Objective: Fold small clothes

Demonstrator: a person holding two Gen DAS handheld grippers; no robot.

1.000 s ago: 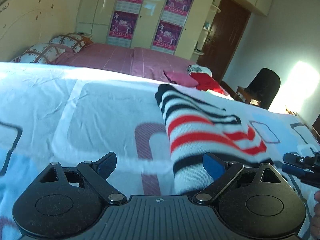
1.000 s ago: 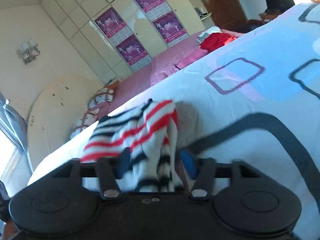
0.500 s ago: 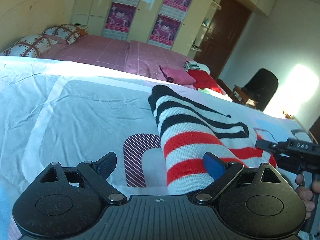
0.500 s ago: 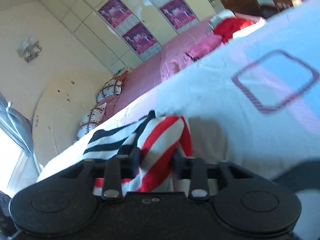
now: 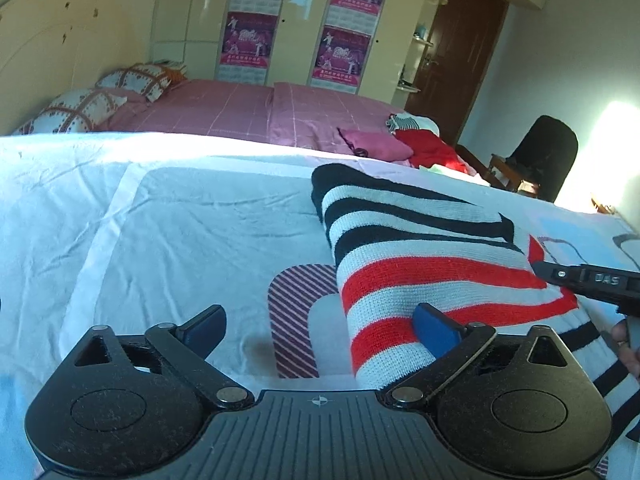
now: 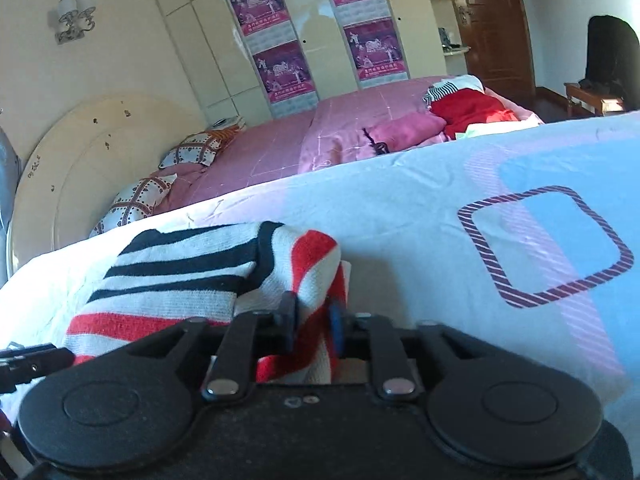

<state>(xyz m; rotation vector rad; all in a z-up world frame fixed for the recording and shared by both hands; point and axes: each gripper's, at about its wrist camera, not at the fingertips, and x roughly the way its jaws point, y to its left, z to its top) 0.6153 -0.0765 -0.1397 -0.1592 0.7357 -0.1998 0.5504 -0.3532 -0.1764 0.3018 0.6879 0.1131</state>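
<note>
A knitted striped garment (image 5: pixel 420 256) in white, black and red lies partly folded on the white patterned sheet (image 5: pixel 180 216). My left gripper (image 5: pixel 320 326) is open, low over the sheet at the garment's near left corner, with its right pad (image 5: pixel 434 330) against the knit. My right gripper (image 6: pixel 312 320) is shut on a red and white edge of the striped garment (image 6: pixel 192 276). The right gripper also shows at the right edge of the left wrist view (image 5: pixel 592 282).
A pink bed (image 5: pixel 248 114) with patterned pillows (image 5: pixel 80 108) lies behind the sheet. Folded pink and red clothes (image 5: pixel 404 146) sit at its foot. A dark chair (image 5: pixel 548 156) and a brown door (image 5: pixel 460 52) stand at the right.
My right gripper has closed from open onto the garment's red and white edge. My left gripper has moved slightly along the garment's near end and stayed open.
</note>
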